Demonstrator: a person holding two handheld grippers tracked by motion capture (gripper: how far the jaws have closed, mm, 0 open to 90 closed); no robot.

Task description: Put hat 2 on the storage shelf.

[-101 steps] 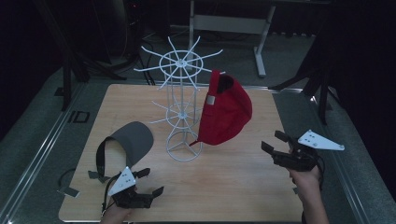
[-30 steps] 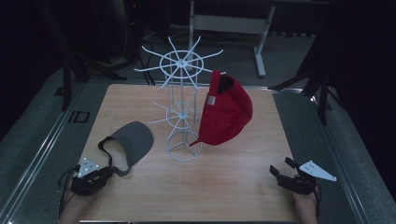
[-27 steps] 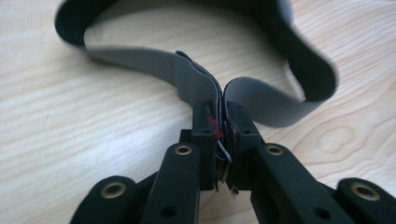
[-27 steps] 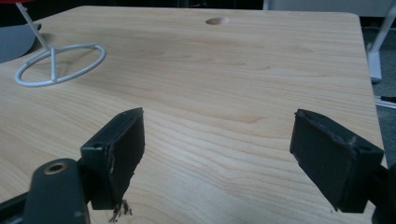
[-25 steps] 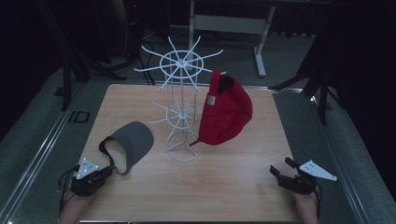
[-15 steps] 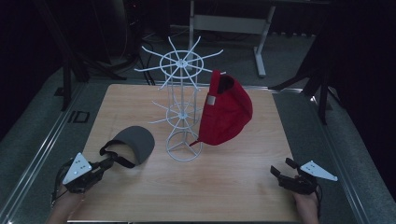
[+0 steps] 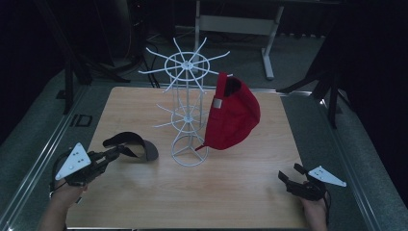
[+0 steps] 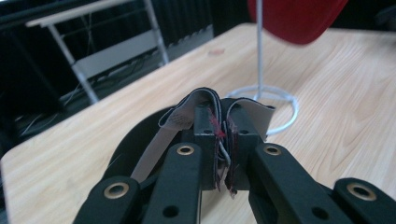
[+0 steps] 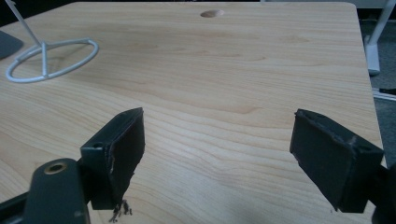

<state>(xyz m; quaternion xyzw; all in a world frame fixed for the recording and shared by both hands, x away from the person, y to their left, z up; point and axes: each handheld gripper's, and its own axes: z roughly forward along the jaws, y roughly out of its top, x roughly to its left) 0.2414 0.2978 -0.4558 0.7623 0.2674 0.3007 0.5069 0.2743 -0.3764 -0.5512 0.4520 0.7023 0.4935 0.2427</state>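
This looks like a recording lab or studio set up for handling trials, not a home or shop. A bare, light wood counter point(image 7: 240, 192) stands alone in a dim room with dark surroundings, ringed by grey carpeted floor point(image 7: 29, 130). Black tripod or light-stand legs point(image 7: 332, 91) stand at its sides. Behind it is a pale metal-framed desk point(image 7: 240, 24) with cables underneath. A white wire display rack point(image 7: 186, 115) on the counter resembles a staged prop.
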